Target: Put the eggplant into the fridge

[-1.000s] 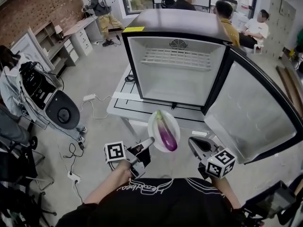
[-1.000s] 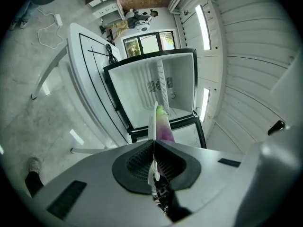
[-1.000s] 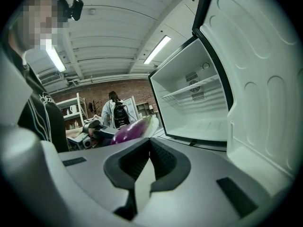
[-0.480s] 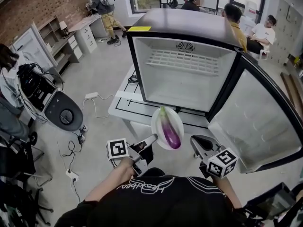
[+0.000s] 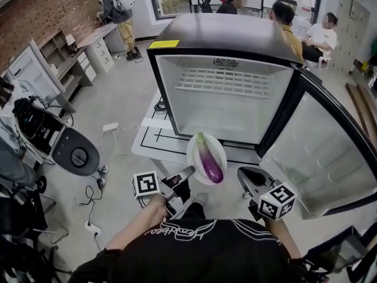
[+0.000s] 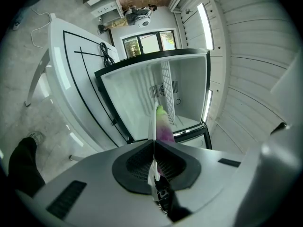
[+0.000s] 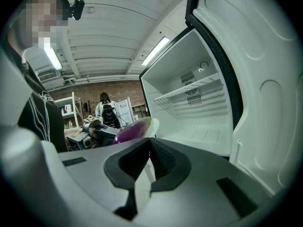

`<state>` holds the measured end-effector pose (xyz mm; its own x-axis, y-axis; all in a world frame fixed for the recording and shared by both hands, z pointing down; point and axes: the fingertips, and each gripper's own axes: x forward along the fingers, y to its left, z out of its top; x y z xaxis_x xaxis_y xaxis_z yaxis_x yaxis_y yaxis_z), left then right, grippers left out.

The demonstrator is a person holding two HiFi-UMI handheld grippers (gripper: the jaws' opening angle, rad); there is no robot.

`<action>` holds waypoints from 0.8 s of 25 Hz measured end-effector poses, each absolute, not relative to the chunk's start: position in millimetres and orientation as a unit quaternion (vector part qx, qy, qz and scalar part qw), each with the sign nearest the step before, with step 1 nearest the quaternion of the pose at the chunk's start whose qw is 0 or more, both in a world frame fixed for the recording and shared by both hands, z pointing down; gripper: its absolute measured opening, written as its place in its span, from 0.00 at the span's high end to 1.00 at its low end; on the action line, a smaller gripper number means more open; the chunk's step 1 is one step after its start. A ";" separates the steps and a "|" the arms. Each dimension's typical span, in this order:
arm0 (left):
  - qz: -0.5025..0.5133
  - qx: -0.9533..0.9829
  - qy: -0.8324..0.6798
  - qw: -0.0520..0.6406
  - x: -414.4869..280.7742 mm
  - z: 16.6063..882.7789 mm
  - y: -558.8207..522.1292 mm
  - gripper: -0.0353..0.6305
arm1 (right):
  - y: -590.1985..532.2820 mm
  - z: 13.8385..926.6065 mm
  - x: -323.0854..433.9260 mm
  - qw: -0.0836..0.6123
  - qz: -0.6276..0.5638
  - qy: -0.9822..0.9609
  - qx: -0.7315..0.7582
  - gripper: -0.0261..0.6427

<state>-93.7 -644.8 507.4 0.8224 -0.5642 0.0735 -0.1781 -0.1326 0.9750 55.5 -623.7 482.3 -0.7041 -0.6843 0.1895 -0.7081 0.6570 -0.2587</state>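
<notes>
Head view: eggplant [image 5: 207, 161] on plate [image 5: 220, 151], its rim between left gripper [image 5: 187, 173] fingers [image 5: 180, 176].

Fridge door [image 5: 321, 152] ran off the head view's right edge; near end of the eggplant [image 6: 165, 128] was hidden behind the left gripper [image 6: 154, 148] in that gripper's view.

At my nine o'clock, a round grey machine [image 5: 76, 155] on the floor; seated people [image 5: 321, 35] at one o'clock; brick wall [image 5: 41, 10] at eleven.
</notes>
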 end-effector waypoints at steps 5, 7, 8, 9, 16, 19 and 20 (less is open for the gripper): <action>-0.142 0.735 -0.256 0.612 -93.9 514.4 -672.6 0.92 | -643.6 486.7 51.8 0.036 0.169 -0.905 0.389 0.95; -0.134 0.735 -0.258 0.613 -93.2 517.1 -683.7 0.92 | -651.3 486.9 51.2 0.034 0.171 -0.903 0.392 0.95; -0.131 0.735 -0.258 0.613 -92.5 517.6 -689.4 0.92 | -655.1 486.6 50.3 0.033 0.172 -0.902 0.393 0.95; -0.127 0.735 -0.257 0.614 -91.5 517.8 -695.1 0.92 | -658.7 486.2 49.2 0.033 0.173 -0.902 0.394 0.95; -0.104 0.743 -0.265 0.605 -78.2 523.0 -733.6 0.92 | -677.3 483.0 53.8 0.026 0.174 -0.896 0.409 0.95; -0.093 0.746 -0.273 0.599 -71.7 526.0 -748.7 0.92 | -684.3 482.3 59.9 0.022 0.175 -0.891 0.419 0.95; -0.090 0.746 -0.275 0.599 -69.9 528.3 -753.6 0.92 | -686.2 483.0 60.4 0.021 0.175 -0.890 0.421 0.95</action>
